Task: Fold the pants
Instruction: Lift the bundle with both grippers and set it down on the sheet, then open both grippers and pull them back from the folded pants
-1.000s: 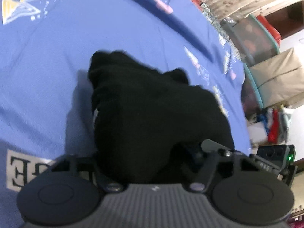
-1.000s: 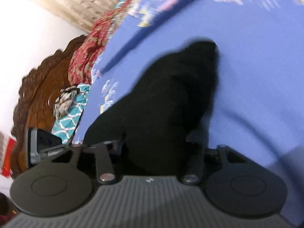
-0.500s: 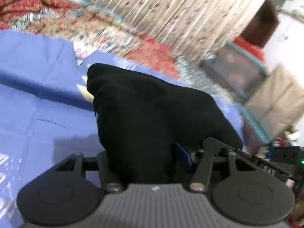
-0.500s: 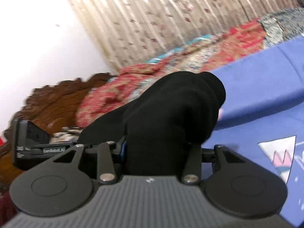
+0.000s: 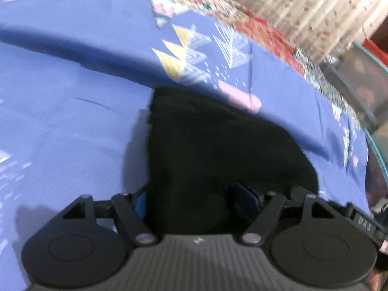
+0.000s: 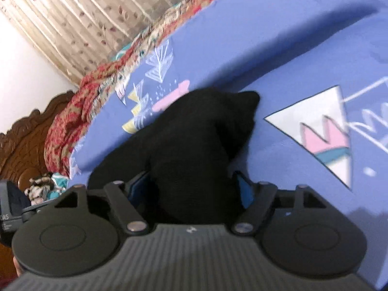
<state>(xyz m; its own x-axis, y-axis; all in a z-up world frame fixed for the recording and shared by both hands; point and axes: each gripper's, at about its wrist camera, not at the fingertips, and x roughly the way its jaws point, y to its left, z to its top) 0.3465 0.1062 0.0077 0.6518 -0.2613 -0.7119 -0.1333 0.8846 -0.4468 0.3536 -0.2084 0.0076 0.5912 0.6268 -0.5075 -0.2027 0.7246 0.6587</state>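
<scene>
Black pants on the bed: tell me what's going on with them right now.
A person with a two-finger gripper in each hand is folding the black fabric pants on the blue patterned bedsheet. The left gripper and the right gripper each have bunched cloth between their jaws, and both sets of jaws are opening, so the pants are being let go onto the sheet.

Dim, motion-blurred views (fisheye-bent edges)
</scene>
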